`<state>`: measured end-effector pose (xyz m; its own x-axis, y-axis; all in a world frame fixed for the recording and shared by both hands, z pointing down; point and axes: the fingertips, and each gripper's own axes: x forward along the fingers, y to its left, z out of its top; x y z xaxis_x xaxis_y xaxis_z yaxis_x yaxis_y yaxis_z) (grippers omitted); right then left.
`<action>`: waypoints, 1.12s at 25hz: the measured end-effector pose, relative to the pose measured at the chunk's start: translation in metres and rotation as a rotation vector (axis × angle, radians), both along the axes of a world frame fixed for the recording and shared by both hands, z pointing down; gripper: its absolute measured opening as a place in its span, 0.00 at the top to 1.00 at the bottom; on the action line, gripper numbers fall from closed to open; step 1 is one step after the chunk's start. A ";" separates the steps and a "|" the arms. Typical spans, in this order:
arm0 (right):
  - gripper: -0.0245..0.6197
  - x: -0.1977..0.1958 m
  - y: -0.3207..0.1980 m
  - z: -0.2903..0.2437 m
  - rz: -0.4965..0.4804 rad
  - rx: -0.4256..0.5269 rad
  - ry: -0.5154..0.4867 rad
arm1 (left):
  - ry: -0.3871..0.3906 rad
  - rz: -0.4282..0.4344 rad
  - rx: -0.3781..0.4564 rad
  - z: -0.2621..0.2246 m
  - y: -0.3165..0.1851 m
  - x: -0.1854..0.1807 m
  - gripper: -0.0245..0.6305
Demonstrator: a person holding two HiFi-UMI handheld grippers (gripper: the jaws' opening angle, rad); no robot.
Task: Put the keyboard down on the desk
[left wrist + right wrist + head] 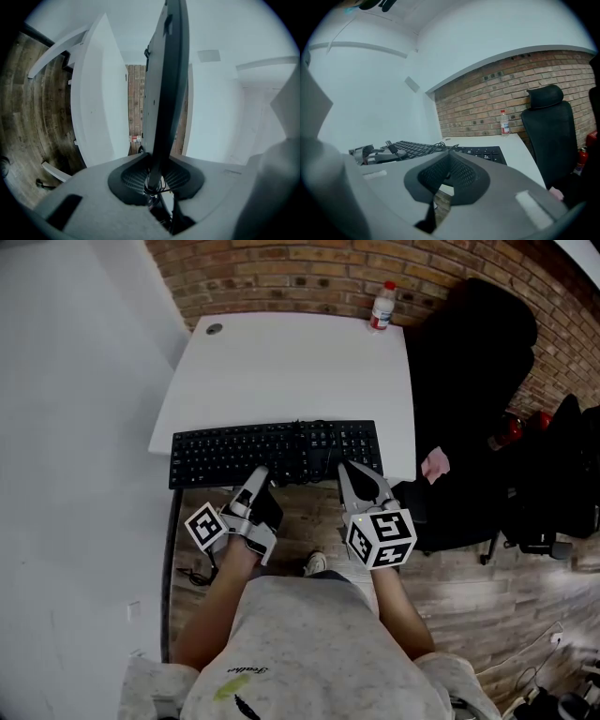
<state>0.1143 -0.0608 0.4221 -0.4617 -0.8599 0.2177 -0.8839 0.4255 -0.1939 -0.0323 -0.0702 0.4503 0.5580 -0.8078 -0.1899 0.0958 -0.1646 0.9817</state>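
A black keyboard [277,451] lies along the front edge of the white desk [291,371], its cable bunched on top near the middle. My left gripper [258,474] is shut on the keyboard's front edge. In the left gripper view the keyboard [166,84] runs edge-on away from the left gripper [152,176], clamped between the pads. My right gripper [349,468] points at the front edge further right, its jaws together. In the right gripper view the right gripper [449,159] holds nothing and the keyboard [480,152] lies just beyond its tips.
A plastic bottle [382,306] stands at the desk's far right corner by the brick wall. A black office chair [469,381] sits right of the desk, with a pink item [434,465] on it. A white wall runs along the left. Below is wood floor.
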 end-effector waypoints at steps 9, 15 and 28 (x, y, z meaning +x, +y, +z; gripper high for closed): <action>0.95 0.008 -0.027 0.005 -0.024 -0.010 0.008 | 0.008 -0.010 -0.010 0.005 -0.028 0.012 0.85; 0.95 0.007 -0.054 0.011 -0.019 -0.019 0.009 | -0.002 0.003 -0.018 0.012 -0.055 0.013 0.85; 0.95 -0.011 -0.155 0.018 -0.008 -0.036 0.053 | 0.011 0.048 -0.035 0.029 -0.157 0.008 0.85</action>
<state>0.1031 -0.2162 0.4403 -0.4551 -0.8475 0.2732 -0.8902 0.4258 -0.1621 -0.0245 -0.2276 0.4792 0.5947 -0.7862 -0.1680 0.1134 -0.1248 0.9857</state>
